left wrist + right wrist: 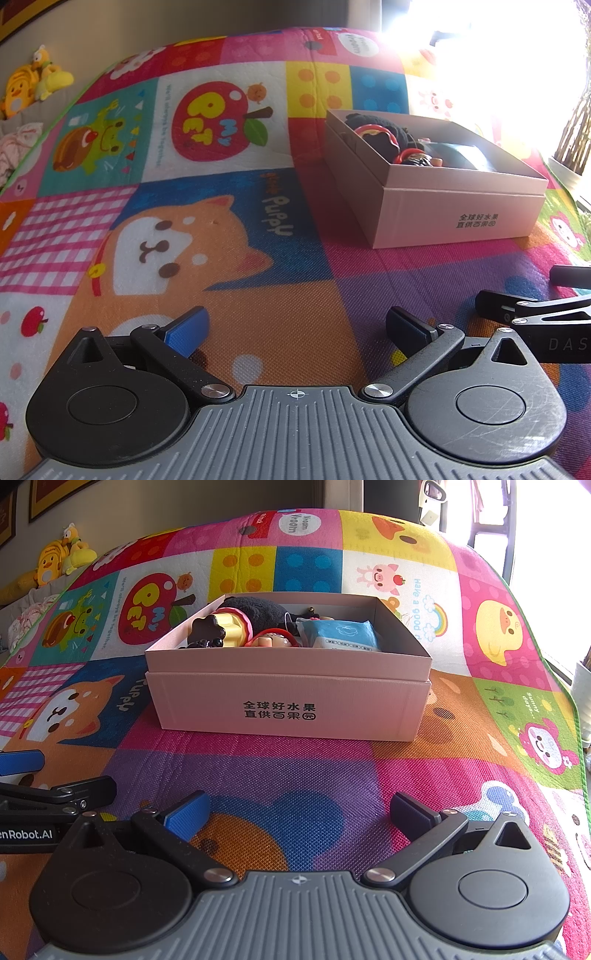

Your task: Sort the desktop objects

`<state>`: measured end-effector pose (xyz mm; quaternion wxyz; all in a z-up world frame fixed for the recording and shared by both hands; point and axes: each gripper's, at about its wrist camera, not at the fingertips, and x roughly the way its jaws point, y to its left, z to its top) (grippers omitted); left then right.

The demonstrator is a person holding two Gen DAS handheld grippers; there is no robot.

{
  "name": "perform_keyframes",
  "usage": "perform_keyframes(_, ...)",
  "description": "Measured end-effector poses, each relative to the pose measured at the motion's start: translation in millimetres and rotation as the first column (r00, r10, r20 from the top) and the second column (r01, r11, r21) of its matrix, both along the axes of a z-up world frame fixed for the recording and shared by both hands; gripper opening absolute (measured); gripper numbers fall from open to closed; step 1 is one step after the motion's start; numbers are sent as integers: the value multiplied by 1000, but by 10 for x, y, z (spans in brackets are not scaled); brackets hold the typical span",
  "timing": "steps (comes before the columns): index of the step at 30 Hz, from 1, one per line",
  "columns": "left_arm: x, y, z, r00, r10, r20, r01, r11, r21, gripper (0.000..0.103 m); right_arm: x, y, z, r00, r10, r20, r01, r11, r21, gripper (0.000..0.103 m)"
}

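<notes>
Both claws are held low over the patterned play mat [295,768], the left claw [295,332] and right claw [297,814] spread apart and empty, side by side. Ahead of the right claw, the pink box [291,701] is seen already filled: a black plush [255,609], a figurine [273,638], a blue tissue pack [341,635]. Lower contents are hidden by its walls; window glare washes out the far right of the left view.

Matt pink cardboard box [288,701], woven-textured mat [295,775].
</notes>
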<state>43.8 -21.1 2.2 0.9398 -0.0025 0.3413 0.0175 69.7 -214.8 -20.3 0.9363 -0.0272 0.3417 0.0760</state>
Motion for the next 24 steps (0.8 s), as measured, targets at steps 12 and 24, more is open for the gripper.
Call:
perform_keyframes(12, 55, 21, 36, 999, -9, -33, 9, 1000, -13, 103, -3, -1, 1, 1000, 0, 0, 0, 1000, 1, 103)
perform_keyframes(24, 50, 51, 50, 998, -35, -44, 34, 999, -38, 103, -7, -2, 5, 1000, 0, 0, 0, 1000, 0, 103)
